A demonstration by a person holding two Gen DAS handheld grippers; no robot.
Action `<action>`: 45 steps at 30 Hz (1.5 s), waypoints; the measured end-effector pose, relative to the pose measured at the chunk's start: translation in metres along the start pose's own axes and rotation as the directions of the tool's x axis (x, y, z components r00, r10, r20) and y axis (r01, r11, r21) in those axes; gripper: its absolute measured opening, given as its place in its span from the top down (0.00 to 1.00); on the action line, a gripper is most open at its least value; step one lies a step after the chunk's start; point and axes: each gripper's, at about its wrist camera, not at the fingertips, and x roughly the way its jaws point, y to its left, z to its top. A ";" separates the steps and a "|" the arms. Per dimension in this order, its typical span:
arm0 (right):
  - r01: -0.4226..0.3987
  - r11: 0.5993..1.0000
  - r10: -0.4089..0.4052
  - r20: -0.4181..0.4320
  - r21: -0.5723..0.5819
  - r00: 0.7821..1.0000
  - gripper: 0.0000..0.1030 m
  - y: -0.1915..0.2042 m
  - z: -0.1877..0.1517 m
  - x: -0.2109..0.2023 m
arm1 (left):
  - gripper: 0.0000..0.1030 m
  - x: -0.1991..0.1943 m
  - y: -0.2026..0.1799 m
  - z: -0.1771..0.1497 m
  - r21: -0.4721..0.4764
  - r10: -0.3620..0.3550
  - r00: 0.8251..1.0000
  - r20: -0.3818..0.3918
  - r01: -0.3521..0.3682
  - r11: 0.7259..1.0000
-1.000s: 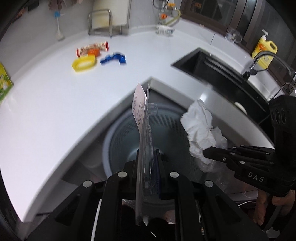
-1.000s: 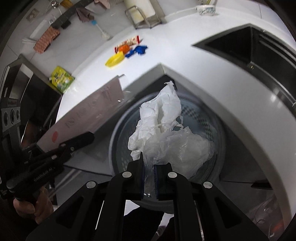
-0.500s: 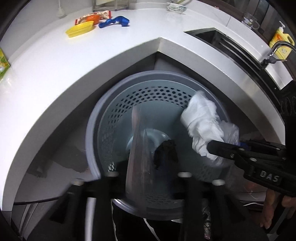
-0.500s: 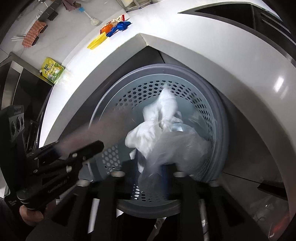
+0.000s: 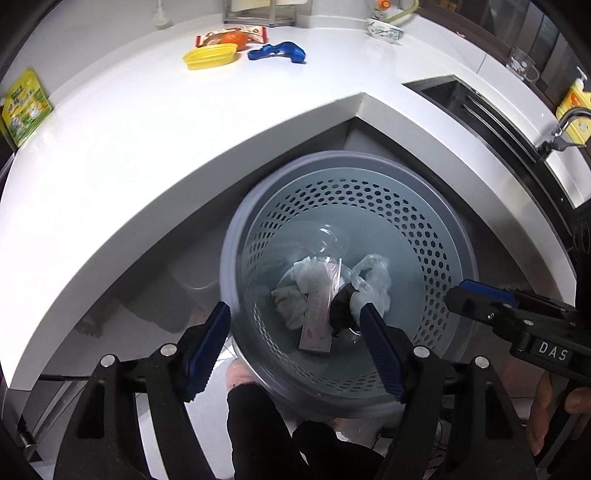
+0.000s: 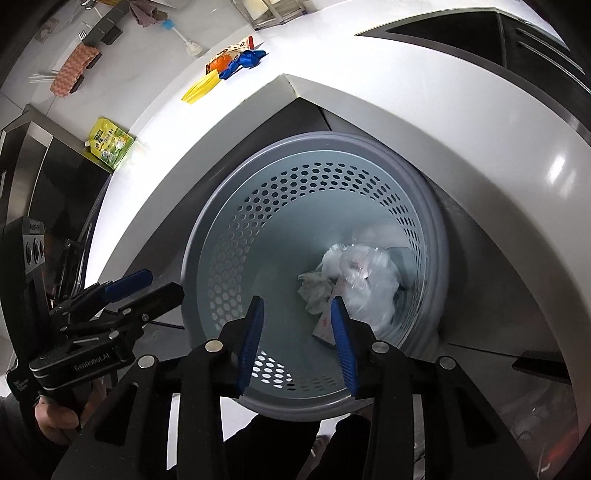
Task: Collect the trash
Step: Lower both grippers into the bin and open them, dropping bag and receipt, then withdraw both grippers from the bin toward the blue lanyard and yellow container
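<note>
Grey perforated bin (image 5: 436, 236) holding crumpled tissue (image 5: 291, 306) and clear packaging (image 6: 369, 284), left tongs (image 5: 295, 343) still widening, empty, right tongs (image 6: 295, 332) released, empty.

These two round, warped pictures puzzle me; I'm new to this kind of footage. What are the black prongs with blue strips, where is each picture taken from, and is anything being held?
No machine here: a person carries a hand-held gripper in each hand, each with a wide-angle camera looking along its two fingers.

One picture looks from the left hand-held gripper, the other from the right hand-held gripper. Each also shows the other tool at its edge.

Both hover over a grey perforated bin tucked under a white counter. In the bin lie a crumpled plastic bag, tissue, a pink card and something black.

On the counter sit a yellow dish, a blue clip, a snack wrapper and a green packet.

Nothing is held: the left jaws are opening, the right stand open, both empty.
</note>
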 end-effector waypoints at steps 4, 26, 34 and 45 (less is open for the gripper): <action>-0.002 1.000 0.002 0.005 0.012 1.000 0.60 0.003 0.000 -0.008 | 0.31 -0.009 0.003 0.005 -0.012 0.001 1.000 0.016 -0.001 1.000; 0.063 0.995 -0.042 0.262 -0.072 0.964 0.45 0.078 0.090 -0.050 | 0.18 -0.082 0.065 0.104 -0.074 0.081 0.971 0.226 -0.066 0.995; 0.104 0.992 -0.077 0.302 -0.078 0.950 0.45 0.094 0.150 -0.019 | 0.16 -0.054 0.099 0.166 -0.107 0.116 0.958 0.262 -0.091 0.990; 0.173 0.975 -0.127 0.287 -0.140 0.949 0.43 0.100 0.227 0.054 | 0.14 0.006 0.122 0.217 -0.119 0.115 0.959 0.259 -0.087 0.989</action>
